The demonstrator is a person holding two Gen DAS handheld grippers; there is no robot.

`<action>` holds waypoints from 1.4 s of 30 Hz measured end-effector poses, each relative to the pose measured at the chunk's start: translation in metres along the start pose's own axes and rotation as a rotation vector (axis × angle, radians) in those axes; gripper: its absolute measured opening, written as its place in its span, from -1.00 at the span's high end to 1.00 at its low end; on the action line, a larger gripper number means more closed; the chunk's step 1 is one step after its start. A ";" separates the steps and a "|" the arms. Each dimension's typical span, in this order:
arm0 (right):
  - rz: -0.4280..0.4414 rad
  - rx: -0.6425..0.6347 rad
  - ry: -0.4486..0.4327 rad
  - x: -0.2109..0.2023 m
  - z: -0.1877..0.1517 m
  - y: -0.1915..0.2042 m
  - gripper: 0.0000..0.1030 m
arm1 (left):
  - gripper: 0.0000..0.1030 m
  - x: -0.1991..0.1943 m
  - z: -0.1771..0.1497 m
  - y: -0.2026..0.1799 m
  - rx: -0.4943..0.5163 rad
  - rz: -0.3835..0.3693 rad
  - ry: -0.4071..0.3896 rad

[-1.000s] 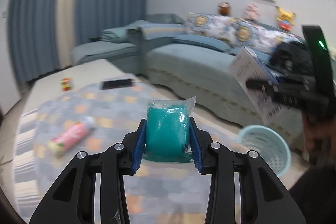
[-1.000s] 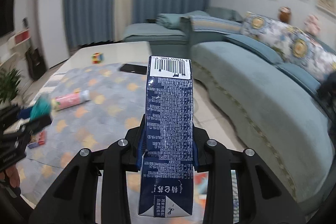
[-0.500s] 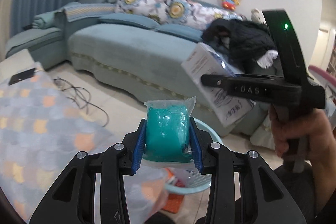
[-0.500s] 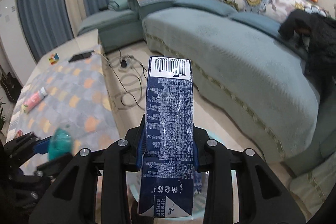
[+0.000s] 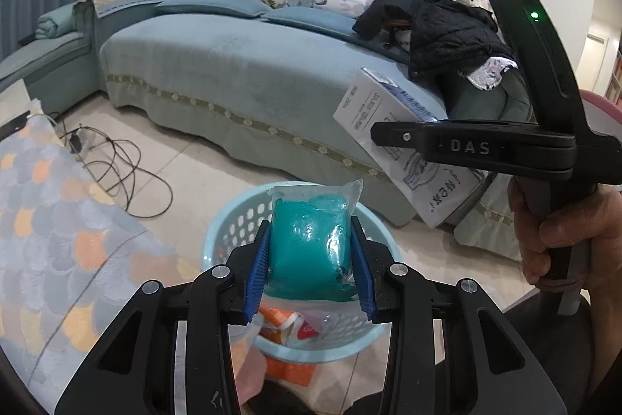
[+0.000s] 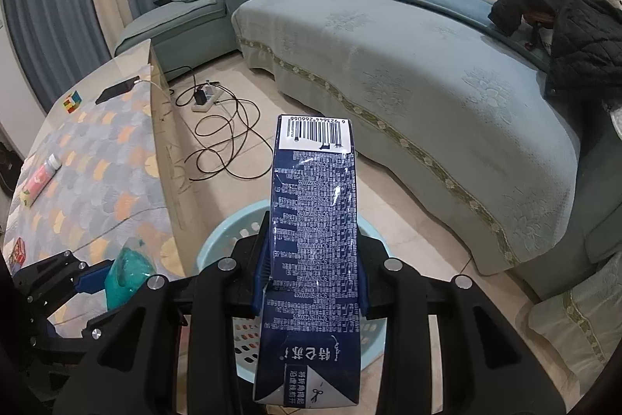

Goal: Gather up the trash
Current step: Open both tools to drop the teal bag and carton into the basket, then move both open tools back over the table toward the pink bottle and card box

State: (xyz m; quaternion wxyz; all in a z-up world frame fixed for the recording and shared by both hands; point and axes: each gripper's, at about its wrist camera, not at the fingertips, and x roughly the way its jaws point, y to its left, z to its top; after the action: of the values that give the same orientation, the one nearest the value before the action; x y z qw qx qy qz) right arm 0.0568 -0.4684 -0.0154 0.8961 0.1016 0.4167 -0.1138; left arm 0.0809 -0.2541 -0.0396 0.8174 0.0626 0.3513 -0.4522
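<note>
A: Blue pads on the left gripper (image 5: 311, 261) press both sides of a teal packet (image 5: 309, 251) in clear wrap. The fingers are clamped on it, no gap at either side.

B: And the right gripper (image 6: 311, 275)?

A: Its fingers are closed on a navy carton (image 6: 311, 232), barcode end pointing away, the spout end near the camera. From the left wrist view the same carton (image 5: 392, 150) shows a white face and hangs tilted in the black fingers, with a hand (image 5: 563, 236) around the handle.

B: Where do the two pieces sit relative to the bin?

A: Both are over a pale blue basket (image 5: 229, 224) on the tile floor. The packet hides much of its opening in the left view; the carton covers the middle of the basket (image 6: 221, 236) in the right view. Neither one touches it as far as I can tell.

B: Anything inside?

A: An orange-and-white wrapper (image 5: 291, 323) and some clear plastic at the bottom.

B: Around it?

A: To the left, the desk (image 6: 163, 127) with a scale-patterned cloth carries a pink tube (image 6: 39, 179), a phone (image 6: 116, 90) and a colour cube (image 6: 72, 102). Cables (image 6: 225, 139) and a power strip lie on the floor between desk and a blue sofa (image 6: 388, 65). A black jacket (image 6: 563, 37) lies on the sofa.
</note>
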 end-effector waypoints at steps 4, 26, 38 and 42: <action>0.000 0.003 0.010 0.002 0.000 -0.003 0.39 | 0.29 0.004 0.004 -0.007 0.011 -0.003 -0.001; -0.001 0.011 -0.079 -0.021 -0.007 0.019 -0.32 | -0.69 -0.080 -0.023 0.007 0.114 0.157 -0.035; 0.110 -0.126 -0.148 -0.032 0.001 0.120 -0.36 | -0.82 -0.155 -0.048 0.075 0.025 0.452 -0.092; 0.162 -0.184 -0.139 -0.027 0.004 0.170 -0.36 | -0.82 -0.172 -0.065 0.117 -0.009 0.668 -0.045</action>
State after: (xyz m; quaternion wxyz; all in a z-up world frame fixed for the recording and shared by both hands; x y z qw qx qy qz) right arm 0.0923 -0.3041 0.0231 0.9346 0.0442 0.3529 -0.0091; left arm 0.0799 -0.0392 -0.0049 0.9284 0.1605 0.2952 -0.1589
